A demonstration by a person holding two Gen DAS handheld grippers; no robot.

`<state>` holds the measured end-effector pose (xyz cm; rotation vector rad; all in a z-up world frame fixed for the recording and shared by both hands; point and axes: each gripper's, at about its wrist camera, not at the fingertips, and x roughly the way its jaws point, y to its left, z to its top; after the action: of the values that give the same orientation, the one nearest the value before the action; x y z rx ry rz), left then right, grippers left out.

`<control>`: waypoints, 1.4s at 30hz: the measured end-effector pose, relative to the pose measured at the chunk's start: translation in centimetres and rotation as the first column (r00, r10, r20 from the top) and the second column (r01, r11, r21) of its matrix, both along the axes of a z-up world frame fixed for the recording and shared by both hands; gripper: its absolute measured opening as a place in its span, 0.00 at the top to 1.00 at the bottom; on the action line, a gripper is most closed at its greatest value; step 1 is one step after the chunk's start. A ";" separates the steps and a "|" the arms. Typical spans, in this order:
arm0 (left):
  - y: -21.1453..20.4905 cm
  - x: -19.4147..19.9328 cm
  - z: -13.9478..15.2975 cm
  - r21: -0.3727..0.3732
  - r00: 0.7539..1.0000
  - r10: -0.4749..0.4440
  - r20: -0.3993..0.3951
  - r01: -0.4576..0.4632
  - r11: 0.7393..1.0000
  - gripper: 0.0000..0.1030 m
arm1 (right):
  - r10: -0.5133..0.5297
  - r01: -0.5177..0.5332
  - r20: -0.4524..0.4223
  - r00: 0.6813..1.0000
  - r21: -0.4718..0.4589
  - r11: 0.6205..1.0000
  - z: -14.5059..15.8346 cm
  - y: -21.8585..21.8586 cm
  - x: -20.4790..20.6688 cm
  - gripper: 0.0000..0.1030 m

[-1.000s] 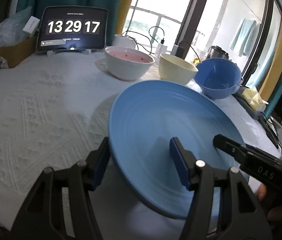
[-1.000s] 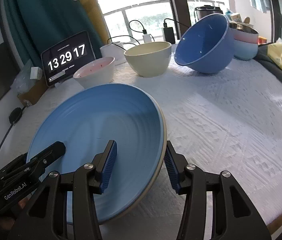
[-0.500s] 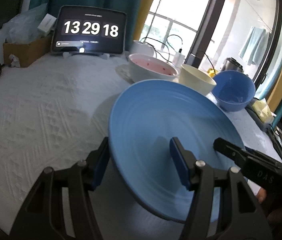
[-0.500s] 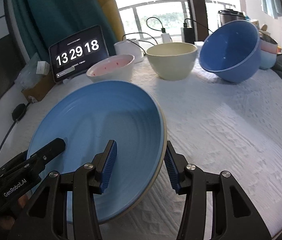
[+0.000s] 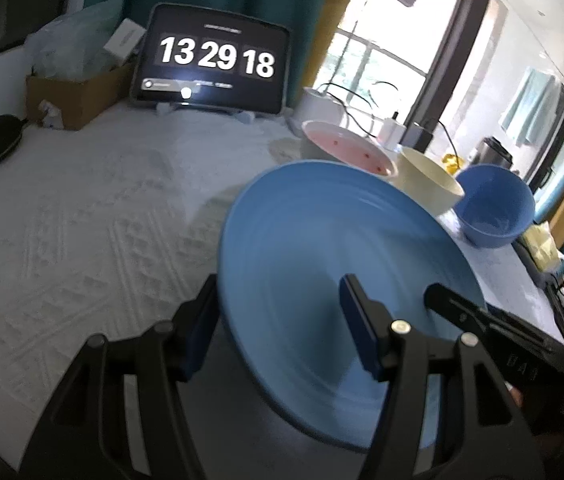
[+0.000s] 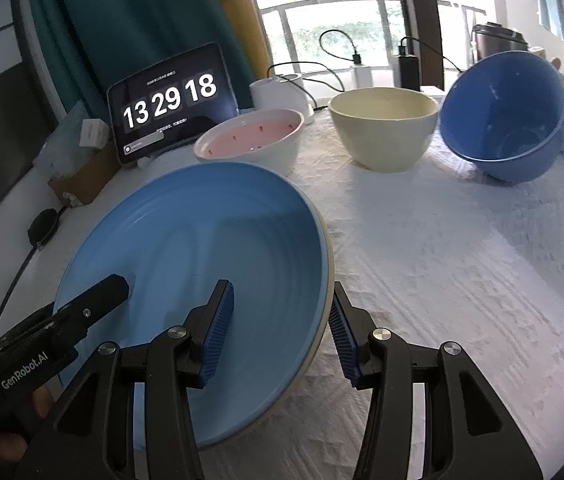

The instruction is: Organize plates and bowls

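Left tool [image 6: 93, 300] reads "GenRobot.AI"; tablet [image 6: 169, 100] shows, seemingly, "13 29 18".

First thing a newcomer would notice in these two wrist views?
The big blue plate fills the foreground, lifted off the white tablecloth with the left gripper and right gripper each straddling an opposite rim. Behind it stand three bowls in a row: pink-lined, cream, and a tilted blue bowl. At back left, a tablet clock glows 13 29 18.
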<state>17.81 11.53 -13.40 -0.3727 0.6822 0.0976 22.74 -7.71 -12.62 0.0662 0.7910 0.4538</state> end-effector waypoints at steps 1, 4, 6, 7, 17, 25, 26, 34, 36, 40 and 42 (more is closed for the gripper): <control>0.3 0.1 0.0 -0.001 1.000 0.009 -0.003 -0.009 1.000 0.41 | 0.006 -0.006 -0.003 1.000 0.001 1.000 0.0 0.3 0.2 0.51; 1.1 0.4 -0.3 -0.021 0.999 0.036 -0.024 -0.036 0.999 0.41 | 0.022 -0.022 -0.011 1.000 -0.002 1.000 -0.3 1.1 0.5 0.51; 1.6 0.7 -0.7 -0.040 0.997 0.051 -0.051 -0.053 0.998 0.41 | 0.029 -0.030 -0.021 0.999 -0.010 1.000 -0.5 1.6 0.7 0.51; 1.7 0.8 -0.9 -0.048 0.996 0.056 -0.066 -0.059 0.997 0.41 | 0.032 -0.033 -0.027 0.999 -0.015 0.999 -0.6 1.9 0.9 0.51; 1.7 1.4 -1.4 -0.071 0.995 0.037 -0.093 -0.044 0.996 0.35 | 0.034 -0.035 -0.058 0.998 -0.022 0.999 -1.3 2.5 1.7 0.49; 1.6 1.3 -1.4 -0.070 0.995 0.038 -0.088 -0.044 0.997 0.34 | 0.039 -0.040 -0.064 0.997 -0.013 0.999 -1.3 2.7 1.6 0.47; 1.6 1.3 -1.4 -0.069 0.995 0.038 -0.088 -0.044 0.997 0.34 | 0.045 -0.046 -0.067 0.997 -0.012 0.999 -1.3 2.7 1.6 0.45; 1.9 -0.3 -0.5 -0.036 0.994 0.101 -0.033 -0.102 0.994 0.33 | 0.045 -0.046 -0.074 0.996 -0.008 0.999 -1.1 1.3 0.8 0.44; 1.5 -0.7 0.1 0.016 0.994 0.109 -0.012 -0.109 0.994 0.33 | 0.037 -0.038 -0.069 0.997 -0.007 0.999 -1.0 0.6 0.6 0.44; 0.9 -1.2 1.1 0.060 0.994 0.112 0.018 -0.113 0.992 0.33 | 0.021 -0.021 -0.066 0.998 0.003 1.000 -0.9 -0.9 0.4 0.44; 0.6 -1.5 1.6 0.071 0.993 0.111 0.038 -0.113 0.991 0.33 | 0.020 -0.020 -0.059 0.998 0.012 1.000 -0.5 -1.6 0.3 0.44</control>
<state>16.35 12.11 -11.78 -0.3416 0.6220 0.2218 23.03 -9.31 -13.13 0.0831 0.8478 0.4771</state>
